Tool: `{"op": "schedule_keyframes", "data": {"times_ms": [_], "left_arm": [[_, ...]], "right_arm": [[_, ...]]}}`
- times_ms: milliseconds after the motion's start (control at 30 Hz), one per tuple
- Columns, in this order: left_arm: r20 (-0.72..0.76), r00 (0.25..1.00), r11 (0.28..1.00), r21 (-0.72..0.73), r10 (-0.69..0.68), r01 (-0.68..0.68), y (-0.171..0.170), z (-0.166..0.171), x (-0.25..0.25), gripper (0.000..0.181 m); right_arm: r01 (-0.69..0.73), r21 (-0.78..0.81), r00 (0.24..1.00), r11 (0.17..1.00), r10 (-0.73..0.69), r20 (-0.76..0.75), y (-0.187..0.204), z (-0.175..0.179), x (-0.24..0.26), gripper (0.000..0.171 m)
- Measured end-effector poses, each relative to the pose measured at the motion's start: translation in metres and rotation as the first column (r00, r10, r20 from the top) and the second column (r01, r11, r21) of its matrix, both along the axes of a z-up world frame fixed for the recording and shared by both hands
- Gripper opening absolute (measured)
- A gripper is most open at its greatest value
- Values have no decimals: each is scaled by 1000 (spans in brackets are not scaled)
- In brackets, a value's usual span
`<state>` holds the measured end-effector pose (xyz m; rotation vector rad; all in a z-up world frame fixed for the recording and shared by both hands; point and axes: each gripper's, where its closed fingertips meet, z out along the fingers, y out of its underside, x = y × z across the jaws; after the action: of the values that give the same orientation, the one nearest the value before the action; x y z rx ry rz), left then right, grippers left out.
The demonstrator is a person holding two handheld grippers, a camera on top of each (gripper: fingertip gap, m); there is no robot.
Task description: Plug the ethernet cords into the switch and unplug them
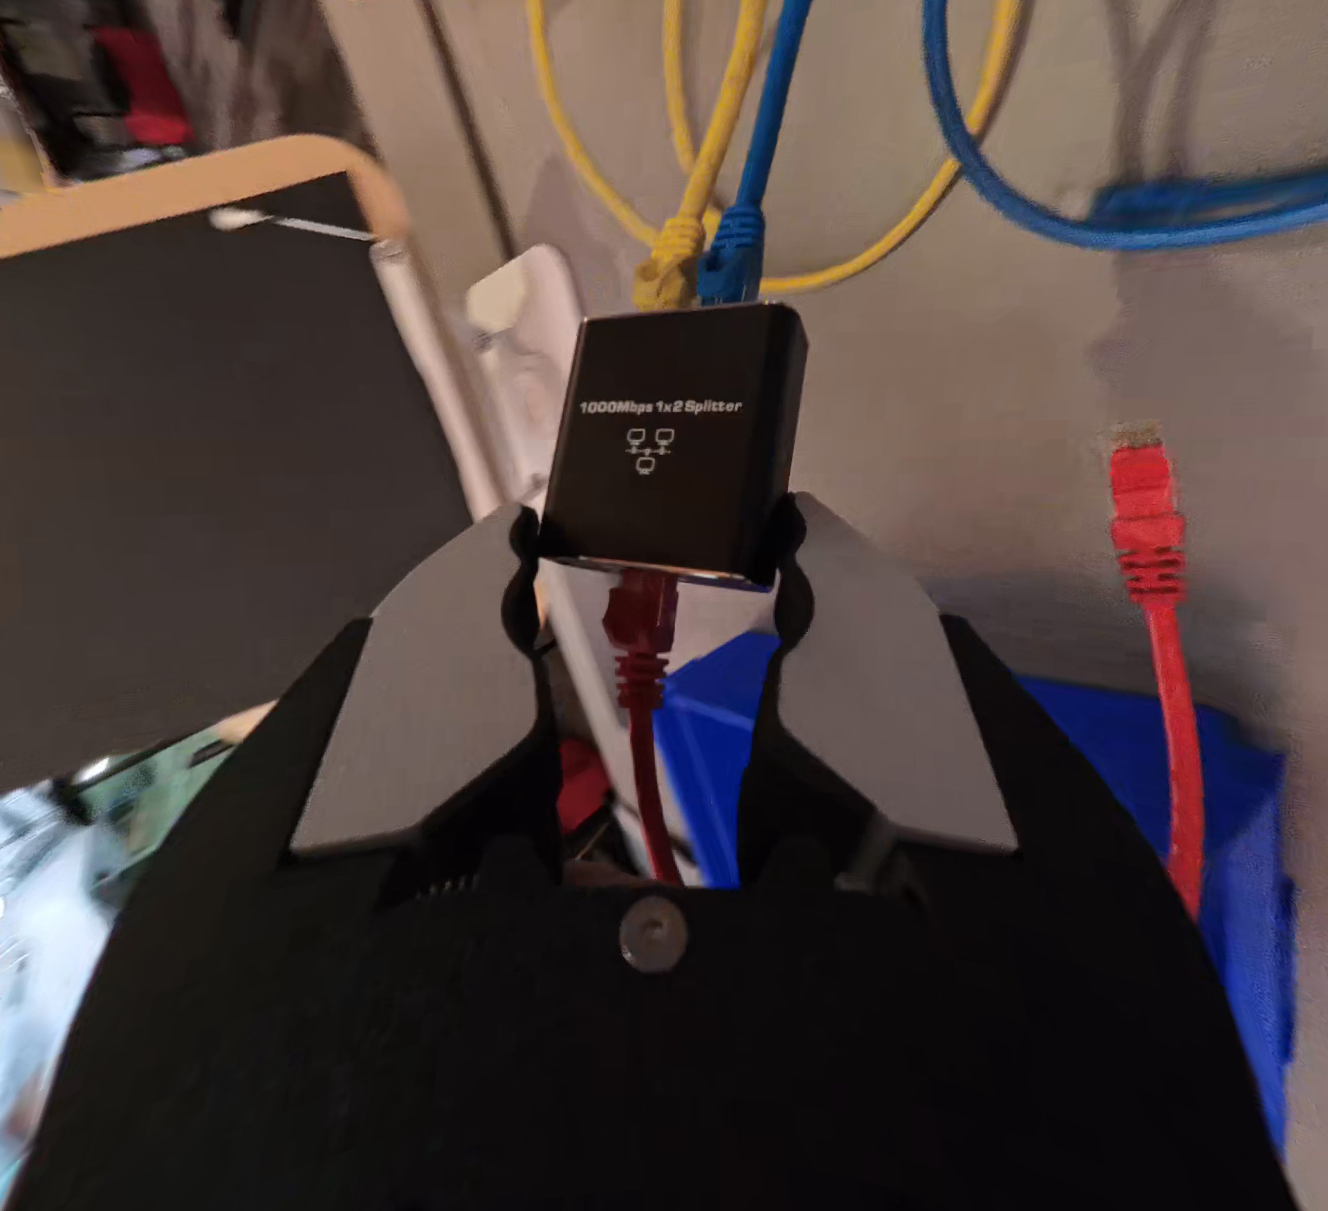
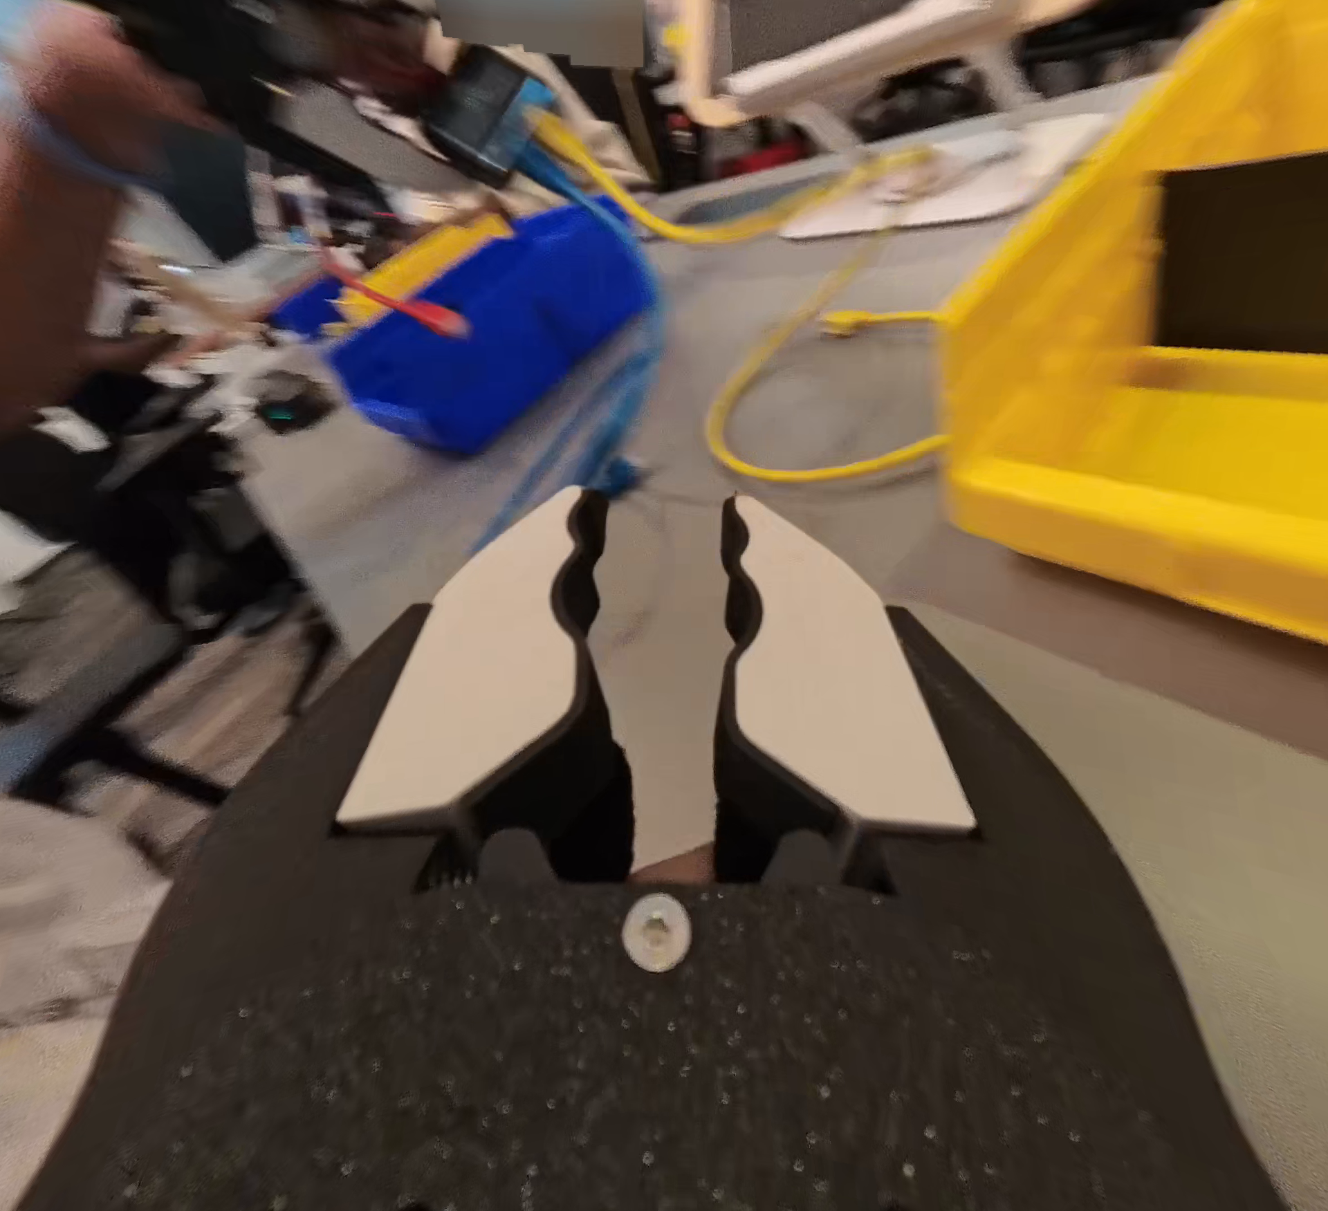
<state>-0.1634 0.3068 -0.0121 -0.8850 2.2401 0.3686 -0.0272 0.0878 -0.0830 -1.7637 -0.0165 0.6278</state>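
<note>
The left gripper (image 1: 657, 540) clamps the near end of the black switch (image 1: 675, 436), holding it above the grey table (image 1: 1006, 350). A red cord (image 1: 643, 659) is plugged into the near port; a yellow cord (image 1: 668, 257) and a blue cord (image 1: 733, 242) occupy the two far ports. The red cord's free plug (image 1: 1142, 501) hangs beside a blue bin (image 1: 1250, 889). The right gripper (image 2: 657, 508), jaws parted and empty, hovers over the table near a yellow bin (image 2: 1121, 429); this view is motion-blurred.

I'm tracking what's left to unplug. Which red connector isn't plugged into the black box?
The brighter red connector at right, lying loose on the table. The darker one sits in the black box.
</note>
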Motion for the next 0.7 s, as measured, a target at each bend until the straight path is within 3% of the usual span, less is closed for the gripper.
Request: {"op": "schedule_keyframes", "data": {"times_ms": [200, 300, 367, 467, 533, 633, 700], "left_arm": [[-149, 989, 929, -365, 2, -56, -14, -75, 27, 63], [-208, 978, 852, -508, 22, -127, -19, -93, 30, 63], [-248, 967, 806, -561, 52, -187, -22, -101, 29, 63], [-288, 952, 745, -612, 104, -267, -29, -108, 28, 63], [-303, 944, 704, -641, 132, -305, -36, -110, 27, 63], [-333, 930, 624, -696, 158, -355, -50, -109, 24, 64], [-340, 927, 582, -725, 160, -367, -62, -108, 22, 64]], "right_arm": [[-206, 36, 978, 978, 207, -28, 52, 27, -70, 50], [-174, -1, 957, 985, 169, 237, 87, 18, -82, 55], [-108, 3, 882, 994, 94, 463, 112, 9, -74, 58], [-121, -59, 780, 991, 131, 612, 136, -6, -80, 64], [-138, -57, 671, 989, 135, 729, 145, -16, -88, 63], [-127, -13, 461, 992, 71, 885, 156, -27, -92, 52], [-114, 51, 394, 992, -3, 919, 162, -28, -93, 34]]}}
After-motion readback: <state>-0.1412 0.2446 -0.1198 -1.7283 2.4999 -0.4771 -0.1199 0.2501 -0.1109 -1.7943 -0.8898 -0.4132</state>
